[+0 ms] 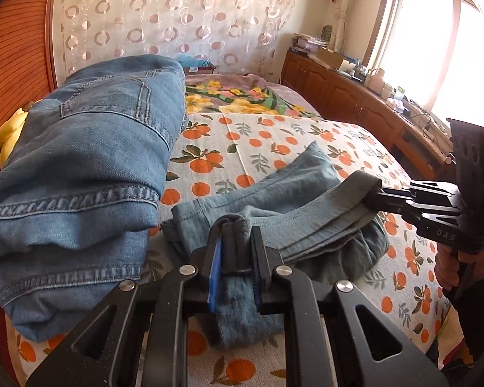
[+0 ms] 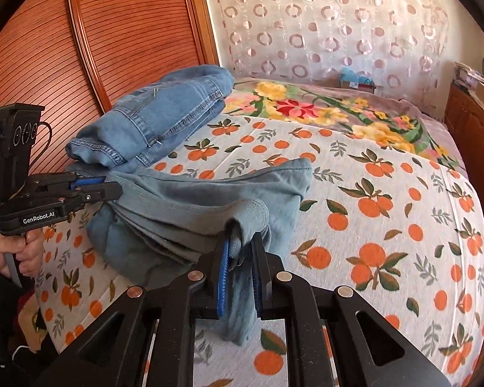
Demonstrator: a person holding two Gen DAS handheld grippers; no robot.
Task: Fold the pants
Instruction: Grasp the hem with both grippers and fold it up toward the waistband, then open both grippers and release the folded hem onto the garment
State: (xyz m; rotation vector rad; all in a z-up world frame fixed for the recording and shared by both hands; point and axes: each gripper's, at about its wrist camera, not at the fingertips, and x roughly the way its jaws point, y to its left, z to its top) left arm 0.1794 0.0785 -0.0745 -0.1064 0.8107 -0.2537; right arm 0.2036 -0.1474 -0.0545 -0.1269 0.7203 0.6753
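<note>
Both grippers, left gripper [image 1: 237, 225] and right gripper [image 2: 240, 237], clamp our grey-blue pants [image 2: 193, 200]; thin pinches may slip, dropping the fold.

Grey-teal pants [image 2: 190, 200]; blue denim jeans [image 1: 90, 148] with pale stitching; white bed sheet [image 2: 387, 193] printed with oranges; floral blanket [image 2: 322, 109], perhaps mauve beneath; blue pads [image 2: 224, 277].

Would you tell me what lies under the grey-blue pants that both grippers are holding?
Under the grey-blue pants lies the orange-print bedsheet, visible all around them. The left gripper and right gripper pinch one edge. Whatever sits directly beneath the bunched fabric is covered.
</note>
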